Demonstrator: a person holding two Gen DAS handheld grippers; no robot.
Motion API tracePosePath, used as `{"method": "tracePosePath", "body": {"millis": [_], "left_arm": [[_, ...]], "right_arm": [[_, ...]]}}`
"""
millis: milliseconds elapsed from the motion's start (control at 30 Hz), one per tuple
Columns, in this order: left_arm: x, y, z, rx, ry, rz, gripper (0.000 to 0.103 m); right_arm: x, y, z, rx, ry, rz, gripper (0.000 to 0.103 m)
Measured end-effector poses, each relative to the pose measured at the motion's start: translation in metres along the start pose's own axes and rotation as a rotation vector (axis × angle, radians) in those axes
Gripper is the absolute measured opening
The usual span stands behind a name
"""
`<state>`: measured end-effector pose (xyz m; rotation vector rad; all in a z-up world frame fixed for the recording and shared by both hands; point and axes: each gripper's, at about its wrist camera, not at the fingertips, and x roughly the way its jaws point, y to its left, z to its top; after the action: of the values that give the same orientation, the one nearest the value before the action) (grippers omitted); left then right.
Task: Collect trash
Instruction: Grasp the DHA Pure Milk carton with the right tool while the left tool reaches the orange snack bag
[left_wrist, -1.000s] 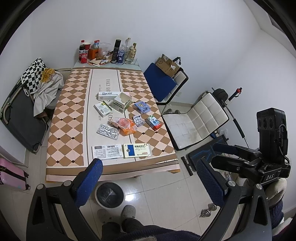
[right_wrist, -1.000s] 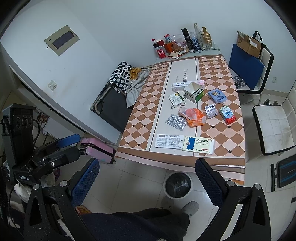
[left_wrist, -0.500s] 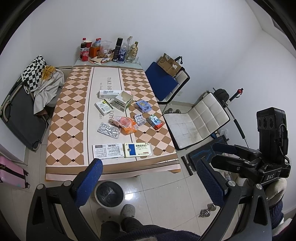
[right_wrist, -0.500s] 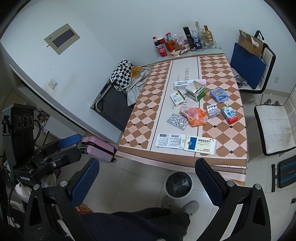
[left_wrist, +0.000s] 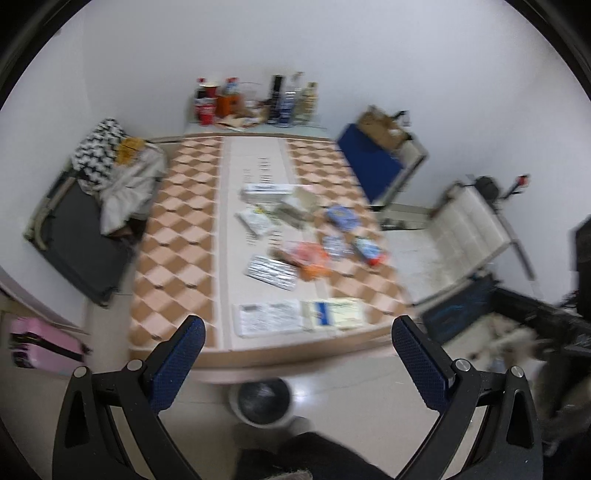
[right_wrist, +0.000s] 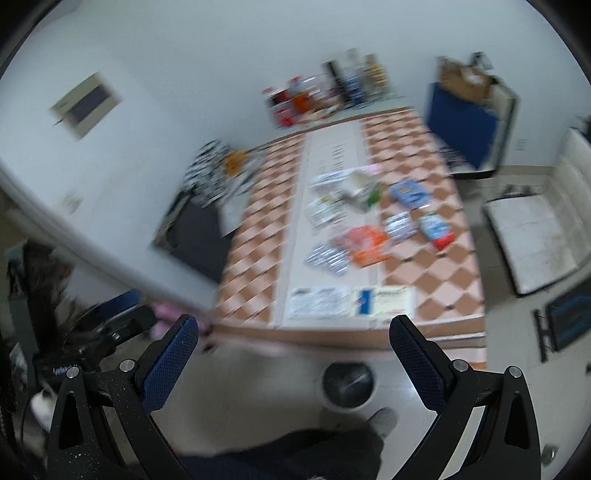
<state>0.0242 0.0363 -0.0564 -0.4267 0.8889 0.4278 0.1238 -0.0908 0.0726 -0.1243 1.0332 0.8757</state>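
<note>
A: What are the two grippers doing?

B: The left gripper (left_wrist: 297, 334) is hanging over the near edge of the table (left_wrist: 173, 236) with its fingers spread wide, grasping nothing. The right gripper (right_wrist: 293, 332) is doing the same, released and empty. Both views are smearing with motion blur.

A: And the trash?

B: It is lying on the checkered table, toward twelve o'clock from both grippers. Two flat medicine boxes are sitting side by side nearest the edge: a white one (left_wrist: 269, 317) and a yellowish one with a blue mark (left_wrist: 334, 314). Beyond them a silver blister pack (left_wrist: 271, 271) is lying just beside an orange plastic bag (left_wrist: 308, 258). At about one o'clock a small packet with a red end (left_wrist: 367, 251) and a blue packet (left_wrist: 341, 218) are resting on the checks. An open carton (right_wrist: 360, 188) is standing farther back; what is in it I cannot tell.

A: Any container for it?

B: A round trash bin (left_wrist: 263, 402) is standing on the floor under the table's near edge, at six o'clock from the boxes. Its dark liner is showing, but the blur is hiding whether anything is inside.

A: Anything else?

B: Bottles (left_wrist: 280, 99) are crowding the far end, and a cardboard box (left_wrist: 382, 127) is sitting on the blue chair at two o'clock.
</note>
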Motion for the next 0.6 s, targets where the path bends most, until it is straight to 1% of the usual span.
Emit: {"method": "tracePosePath", "body": {"millis": [33, 100, 133, 200, 233, 267, 333, 367, 433, 467, 500, 533, 600], "left_arm": [[0.022, 0.009, 0.01, 0.0, 0.01, 0.044, 0.103], [0.061, 0.018, 0.016, -0.007, 0.05, 0.121, 0.103], [0.082, 0.022, 0.018, -0.021, 0.085, 0.149, 0.103], [0.12, 0.034, 0.026, -0.061, 0.153, 0.168, 0.103], [0.146, 0.04, 0.027, -0.104, 0.196, 0.18, 0.103], [0.16, 0.043, 0.029, -0.13, 0.216, 0.183, 0.103], [0.2, 0.05, 0.033, -0.2, 0.27, 0.201, 0.103], [0.224, 0.054, 0.035, -0.247, 0.308, 0.214, 0.103], [0.259, 0.058, 0.036, -0.322, 0.379, 0.231, 0.103], [0.279, 0.06, 0.037, -0.373, 0.418, 0.229, 0.103], [0.292, 0.06, 0.037, -0.407, 0.441, 0.226, 0.103], [0.308, 0.059, 0.037, -0.45, 0.464, 0.205, 0.103], [0.33, 0.049, 0.04, -0.489, 0.494, 0.173, 0.102]], "right_arm": [[0.007, -0.006, 0.005, 0.015, -0.017, -0.037, 0.103], [0.031, -0.02, 0.014, 0.043, -0.041, -0.151, 0.103], [0.046, -0.028, 0.019, 0.045, -0.038, -0.2, 0.103], [0.077, -0.049, 0.033, 0.051, -0.006, -0.265, 0.103], [0.096, -0.063, 0.041, 0.056, 0.02, -0.279, 0.103], [0.111, -0.076, 0.049, 0.06, 0.039, -0.287, 0.103], [0.153, -0.106, 0.068, 0.059, 0.104, -0.324, 0.103], [0.167, -0.119, 0.072, 0.056, 0.124, -0.331, 0.103], [0.205, -0.148, 0.087, 0.057, 0.18, -0.354, 0.103], [0.227, -0.165, 0.094, 0.053, 0.215, -0.365, 0.103], [0.248, -0.179, 0.102, 0.049, 0.244, -0.371, 0.103], [0.268, -0.193, 0.108, 0.045, 0.274, -0.377, 0.103], [0.302, -0.215, 0.117, 0.046, 0.326, -0.377, 0.103]]}}
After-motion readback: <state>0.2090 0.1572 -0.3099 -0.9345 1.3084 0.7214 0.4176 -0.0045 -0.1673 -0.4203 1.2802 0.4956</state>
